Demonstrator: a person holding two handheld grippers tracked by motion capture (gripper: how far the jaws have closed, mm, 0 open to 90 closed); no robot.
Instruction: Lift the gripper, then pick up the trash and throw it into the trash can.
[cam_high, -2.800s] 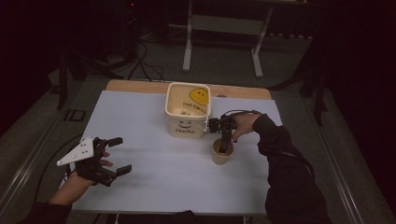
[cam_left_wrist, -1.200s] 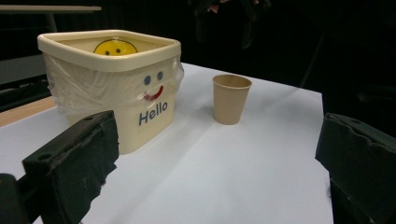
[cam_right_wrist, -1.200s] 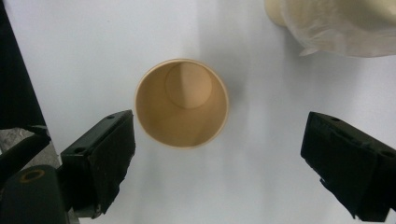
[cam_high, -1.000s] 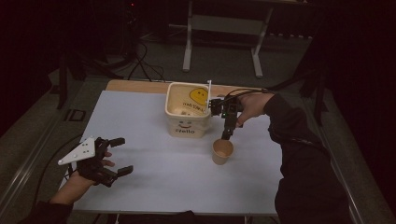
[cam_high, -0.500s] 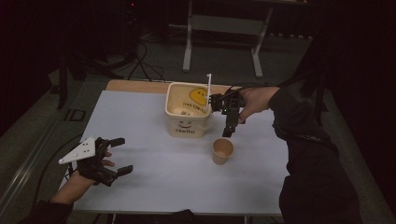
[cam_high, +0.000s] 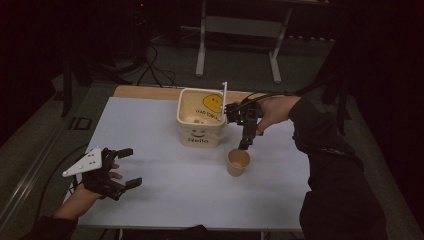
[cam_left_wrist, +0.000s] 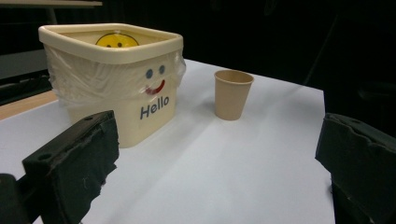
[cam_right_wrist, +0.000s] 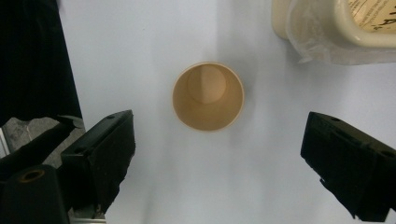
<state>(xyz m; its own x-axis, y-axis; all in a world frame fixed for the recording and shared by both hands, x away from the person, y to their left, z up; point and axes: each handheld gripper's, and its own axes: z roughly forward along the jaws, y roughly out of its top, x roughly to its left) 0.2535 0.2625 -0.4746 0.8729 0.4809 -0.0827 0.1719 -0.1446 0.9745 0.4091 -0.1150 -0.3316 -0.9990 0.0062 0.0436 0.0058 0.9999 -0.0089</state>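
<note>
A small brown paper cup (cam_high: 238, 161) stands upright on the white table (cam_high: 165, 200). Looking straight down into it from the right gripper view, the cup (cam_right_wrist: 208, 96) has nothing inside, just its plain brown bottom. Just beside it, toward the far edge of the table, sits a big cream tub (cam_high: 201, 123) with a smiley face and the word "Hello" on its front. A thin clear plastic liner (cam_left_wrist: 84, 77) hangs over its rim. A yellow smiley shows on the inside wall. Something pale lies at the bottom of the tub, but I cannot tell what it is. A thin white stick (cam_high: 224, 97) stands up from the tub's right corner.

The right gripper (cam_high: 245, 142) hangs above the cup, pointing down at it, held in a hand that reaches in from the right. Its jaws are spread wide and hold nothing. The cup sits below and between them, not touching either one.

The left gripper (cam_high: 126, 167) rests low near the left front of the table, well apart from the cup and tub. Its jaws are also spread wide with nothing in them. From its view, the cup (cam_left_wrist: 232, 94) stands to the right of the tub (cam_left_wrist: 112, 79).
</note>
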